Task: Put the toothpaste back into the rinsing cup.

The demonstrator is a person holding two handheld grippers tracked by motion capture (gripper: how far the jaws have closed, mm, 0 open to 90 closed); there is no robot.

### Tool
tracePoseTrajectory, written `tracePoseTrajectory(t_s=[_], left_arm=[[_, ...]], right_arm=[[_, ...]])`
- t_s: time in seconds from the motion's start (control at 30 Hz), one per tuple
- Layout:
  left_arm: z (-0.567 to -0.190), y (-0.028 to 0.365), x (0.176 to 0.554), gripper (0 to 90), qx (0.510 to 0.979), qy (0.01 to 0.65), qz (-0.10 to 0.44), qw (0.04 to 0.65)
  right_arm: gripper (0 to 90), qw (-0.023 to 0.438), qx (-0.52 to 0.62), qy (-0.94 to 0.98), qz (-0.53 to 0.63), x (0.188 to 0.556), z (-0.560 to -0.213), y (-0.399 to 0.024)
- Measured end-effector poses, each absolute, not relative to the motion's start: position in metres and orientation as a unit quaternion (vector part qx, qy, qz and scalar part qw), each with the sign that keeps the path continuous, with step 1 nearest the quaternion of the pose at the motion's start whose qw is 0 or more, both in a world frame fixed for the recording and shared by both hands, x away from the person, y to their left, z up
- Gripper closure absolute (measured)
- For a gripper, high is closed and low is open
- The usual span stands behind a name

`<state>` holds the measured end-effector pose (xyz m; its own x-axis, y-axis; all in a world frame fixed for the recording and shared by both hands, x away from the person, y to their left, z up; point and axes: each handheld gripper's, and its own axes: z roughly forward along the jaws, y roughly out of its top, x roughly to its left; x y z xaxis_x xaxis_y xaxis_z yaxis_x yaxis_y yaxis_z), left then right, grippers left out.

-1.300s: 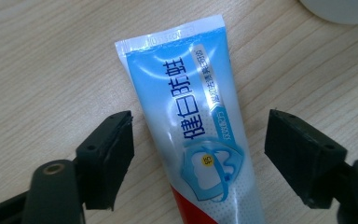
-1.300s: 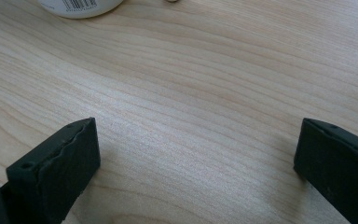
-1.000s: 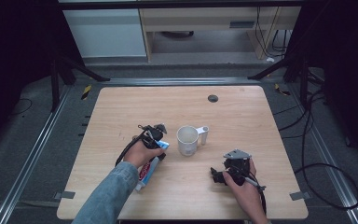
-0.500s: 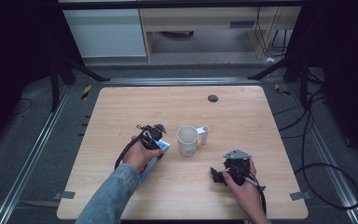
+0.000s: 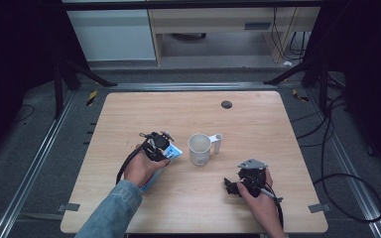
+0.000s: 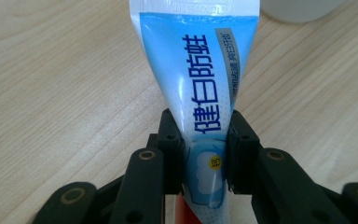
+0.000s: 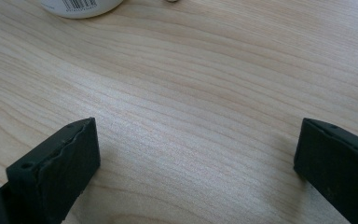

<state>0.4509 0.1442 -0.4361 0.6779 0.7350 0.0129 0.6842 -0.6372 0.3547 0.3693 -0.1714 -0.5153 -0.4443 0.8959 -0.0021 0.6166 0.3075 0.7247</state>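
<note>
Blue toothpaste tube (image 6: 200, 93) pinched by just-closed left tongs (image 6: 204, 156) for lifting; right tongs (image 7: 196, 163) spread idle at the mug's (image 5: 199, 148) four o'clock.

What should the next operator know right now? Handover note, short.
Left gripper: shut on the toothpaste tube, gripped low on its body, crimped end pointing toward the white mug.
Right gripper: open, nothing between its jaws, low over the table to the right of the mug.
Done: tube grasped.
Left: probably carry the tube to the mug and set it inside; mug stands upright, handle to the right in the high view.
</note>
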Motion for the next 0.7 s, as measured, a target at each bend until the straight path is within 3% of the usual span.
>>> tracePoseTrajectory(t_s=[0.7], left_arm=[[-0.379, 0.158, 0.450, 72.2, 0.888, 0.389, 0.121, 0.212]], right_arm=[[0.4, 0.209, 0.484, 0.781, 0.335, 0.369, -0.515, -0.171]])
